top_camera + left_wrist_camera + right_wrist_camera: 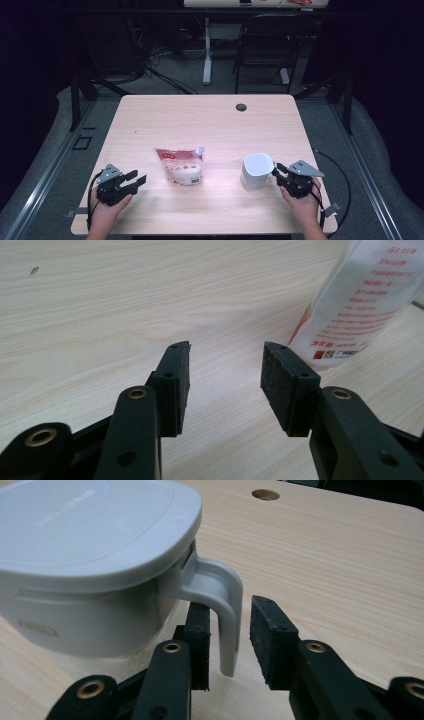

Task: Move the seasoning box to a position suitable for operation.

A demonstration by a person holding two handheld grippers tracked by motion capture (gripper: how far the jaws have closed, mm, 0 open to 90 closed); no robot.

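— So, what's under you, and what's around?

— Pale wood-grain table (210,120), one round hole (241,107) near its far edge. Beyond it a dark room: grey floor, a chair (262,47), cables, a second desk at the top of the high view.

— Count what's on the table.

— One pouch (181,166), lower centre. One white lidded jug (256,171), lower right, upright. Two grippers, one in each of my hands.

— Their state?

— Left gripper (136,179), lower left, stands open over bare wood with nothing between the jaws; the pouch (360,300) lies to the upper right in its own view. Right gripper (230,630) is part open, the jug's handle (225,615) between the jaws; the right pad stands clear of it, the left pad sits just behind it.
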